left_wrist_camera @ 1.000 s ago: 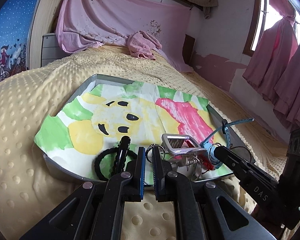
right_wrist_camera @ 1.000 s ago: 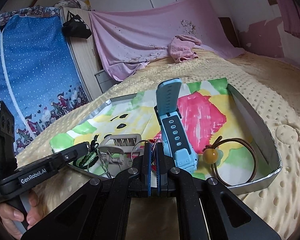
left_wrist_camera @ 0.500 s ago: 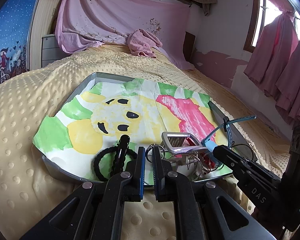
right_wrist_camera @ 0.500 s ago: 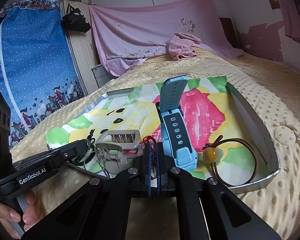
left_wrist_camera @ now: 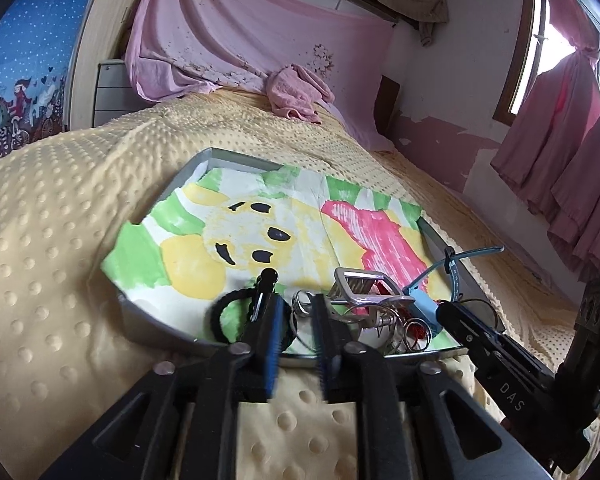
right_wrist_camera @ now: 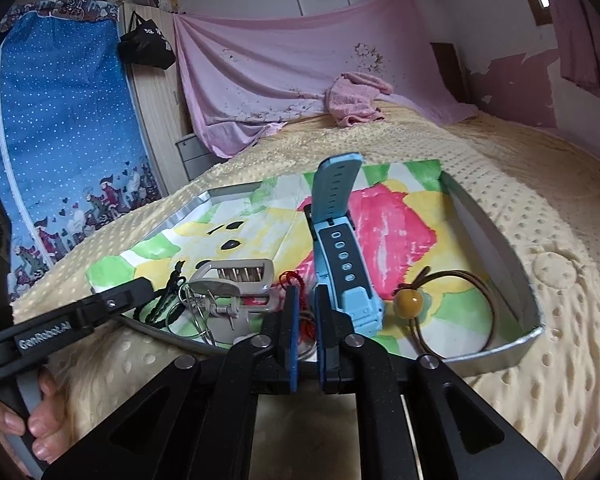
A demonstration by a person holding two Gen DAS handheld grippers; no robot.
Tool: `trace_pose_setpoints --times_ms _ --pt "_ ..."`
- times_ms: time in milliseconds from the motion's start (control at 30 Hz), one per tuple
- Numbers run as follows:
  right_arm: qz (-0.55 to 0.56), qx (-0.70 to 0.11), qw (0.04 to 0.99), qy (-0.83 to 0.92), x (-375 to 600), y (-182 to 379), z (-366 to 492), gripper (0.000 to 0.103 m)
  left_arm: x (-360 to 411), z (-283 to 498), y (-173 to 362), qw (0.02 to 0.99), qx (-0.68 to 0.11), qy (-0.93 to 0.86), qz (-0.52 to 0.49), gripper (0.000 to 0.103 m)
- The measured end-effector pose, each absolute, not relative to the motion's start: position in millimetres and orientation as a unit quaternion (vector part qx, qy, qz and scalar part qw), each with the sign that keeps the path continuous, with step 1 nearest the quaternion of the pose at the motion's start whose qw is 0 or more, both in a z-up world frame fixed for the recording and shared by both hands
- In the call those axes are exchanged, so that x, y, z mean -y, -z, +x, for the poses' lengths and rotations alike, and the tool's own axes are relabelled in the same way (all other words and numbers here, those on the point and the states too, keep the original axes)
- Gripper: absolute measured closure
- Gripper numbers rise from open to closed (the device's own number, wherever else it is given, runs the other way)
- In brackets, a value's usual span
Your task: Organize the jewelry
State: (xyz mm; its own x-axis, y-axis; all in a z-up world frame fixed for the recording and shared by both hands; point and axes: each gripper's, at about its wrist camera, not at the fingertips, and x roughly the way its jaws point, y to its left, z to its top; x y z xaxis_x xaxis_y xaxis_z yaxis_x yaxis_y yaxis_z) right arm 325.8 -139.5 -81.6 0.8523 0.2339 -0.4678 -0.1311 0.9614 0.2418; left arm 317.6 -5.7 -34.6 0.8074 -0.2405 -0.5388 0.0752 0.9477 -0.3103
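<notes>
Broadly, a yellow dotted blanket (left_wrist_camera: 52, 240) fills the lower half of both views, and on it sits a shallow metal tray (right_wrist_camera: 496, 232) lined with a painted paper sheet (left_wrist_camera: 300, 224). Nearly all the jewelry crowds the tray's near edge, at lower centre of each frame.

Biggest piece — the light blue watch (right_wrist_camera: 348, 280), strap standing up: rubbery and light, best taken across the stiff case. Next, the silver hair clip (right_wrist_camera: 236, 280), rigid and springy, probably slick; grip its flat frame. The brown cord loop with an amber bead (right_wrist_camera: 407, 302) lies at lower right of the right wrist view, limp, so the bead is the sure hold. The black braided band (left_wrist_camera: 228, 312) is soft. Smallest are the metal rings (left_wrist_camera: 416, 330) and red string — fiddly, likely to slide.

The left gripper (left_wrist_camera: 296, 320) is parting its jaws with only a small gap, nothing pinched. The right gripper (right_wrist_camera: 305, 312) is opening too — barely — red string showing in the gap, not clamped.
</notes>
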Motion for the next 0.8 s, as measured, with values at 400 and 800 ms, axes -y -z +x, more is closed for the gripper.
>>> trace_pose_setpoints --times_ms 400,800 --pt "0.064 -0.151 0.986 -0.038 139 42 268 0.049 -7 263 5 0.968 -0.222 0.045 -0.106 0.015" --pt "0.041 -0.115 0.992 -0.043 135 -10 197 0.008 -23 193 -13 0.980 -0.169 0.022 -0.101 0.000"
